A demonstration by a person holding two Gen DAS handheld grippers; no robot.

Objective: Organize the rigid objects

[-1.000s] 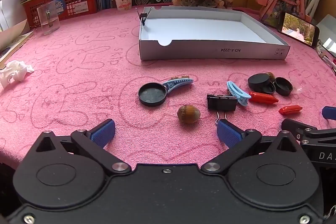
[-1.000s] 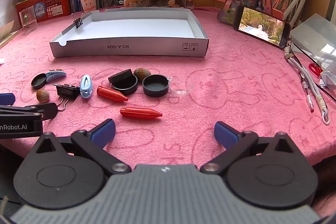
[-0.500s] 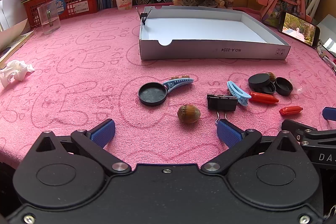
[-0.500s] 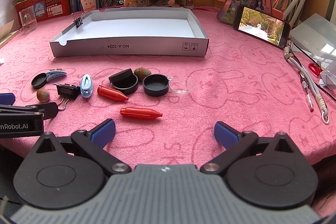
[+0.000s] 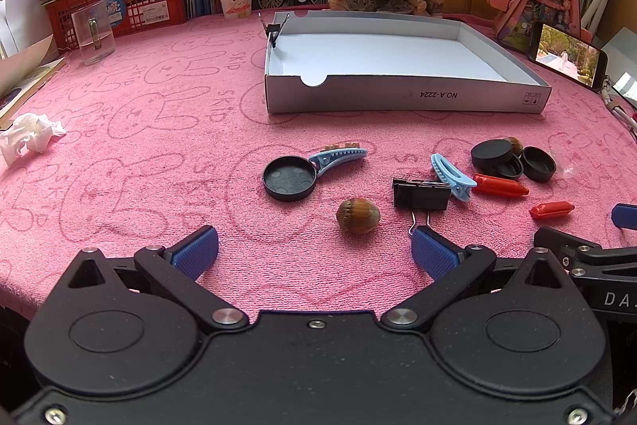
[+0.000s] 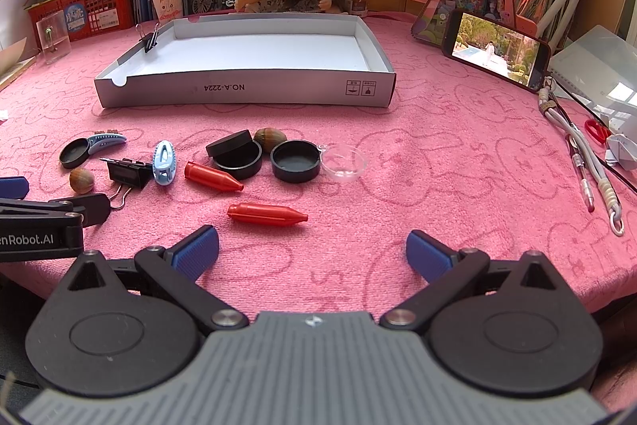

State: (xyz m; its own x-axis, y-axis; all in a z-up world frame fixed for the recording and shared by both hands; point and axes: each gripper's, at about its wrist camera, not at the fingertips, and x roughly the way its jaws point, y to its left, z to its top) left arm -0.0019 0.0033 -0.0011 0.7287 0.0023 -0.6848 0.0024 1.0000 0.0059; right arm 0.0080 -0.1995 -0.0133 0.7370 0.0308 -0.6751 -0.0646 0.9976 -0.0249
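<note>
Pink towelling cloth (image 5: 159, 154) printed with rabbit outlines, spread over the whole table. Scattered on its near part: brown glossy hazelnut (image 5: 358, 215) with a ribbed cap, just beside a black binder clip (image 5: 421, 193) with wire handles; pale blue toothed hair clip (image 5: 452, 176) touching that clip; second blue hair clip (image 5: 338, 157) against a shallow black round lid (image 5: 289, 178). Further right: two red bullet-shaped plastic pieces (image 6: 213, 177) (image 6: 266, 214), black lids stacked (image 6: 235, 154), another black cap (image 6: 295, 160), a clear plastic cup (image 6: 343, 162), a second nut (image 6: 270, 138) behind the stack. Beyond them, empty white cardboard tray (image 6: 247, 92), small binder clip (image 6: 150, 38) pinched on its left wall. Left gripper (image 5: 314, 249) low over the near edge, blue-padded fingers wide apart, empty. Right gripper (image 6: 312, 251) likewise spread, empty.
</note>
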